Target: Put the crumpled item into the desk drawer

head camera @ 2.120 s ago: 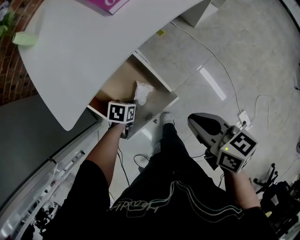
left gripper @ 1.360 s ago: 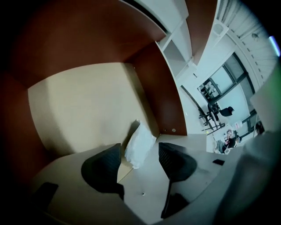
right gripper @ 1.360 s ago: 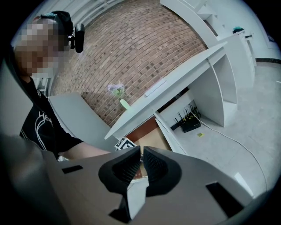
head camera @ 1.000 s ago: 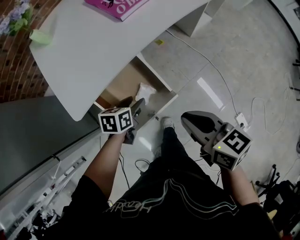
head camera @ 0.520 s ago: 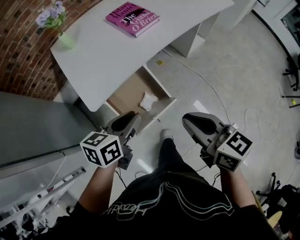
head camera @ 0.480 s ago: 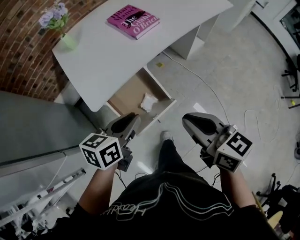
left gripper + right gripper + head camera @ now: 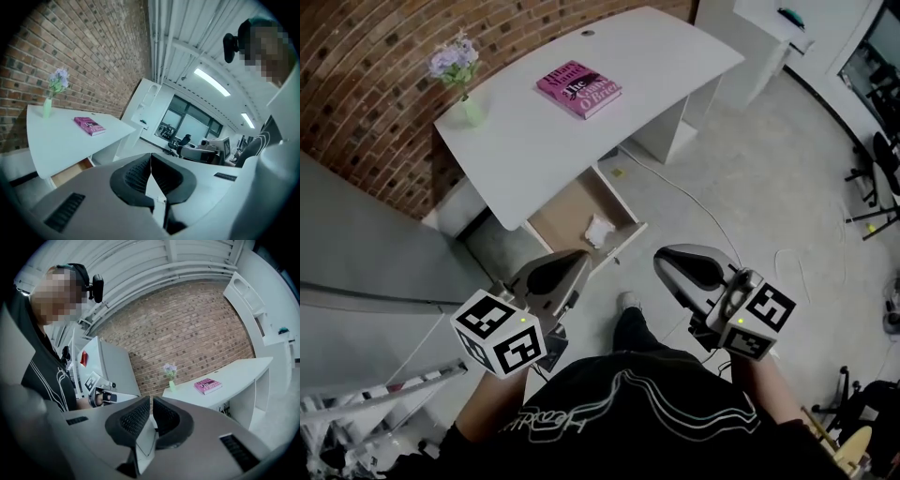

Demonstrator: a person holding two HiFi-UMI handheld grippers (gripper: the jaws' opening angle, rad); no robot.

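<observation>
Inside the pulled-out, wood-lined desk drawer [image 7: 565, 208], the crumpled white paper-like item [image 7: 598, 231] lies loose on the bottom, close to the front panel, and nothing of yours touches it. By my reading the placing is done. The drawer stands open under the edge of the white desk surface [image 7: 609, 131], which carries a pink book [image 7: 578, 89] and a small green vase of purple flowers [image 7: 467, 105] farther back.

Your left hand-held gripper [image 7: 150, 158] is clenched, its pads pressed together with nothing between them, and it is held well back from the drawer. Your right hand-held gripper [image 7: 152, 401] is just as empty, its jaws drawn together to a sliver, and it sits level with the left one in front of you.

The main hazard from here is the open drawer. Its front juts toward your shoe [image 7: 626, 300], so a step forward could knock it. If you choose to push it shut, a clenched tip on the smooth panel may skid off. A hard shove could also make the light wad hop, catch at the top edge and jam.

Mind the white cable [image 7: 703, 202] trailing over the floor to your right. Catching it with a foot while you look down at the drawer would be an easy stumble.
</observation>
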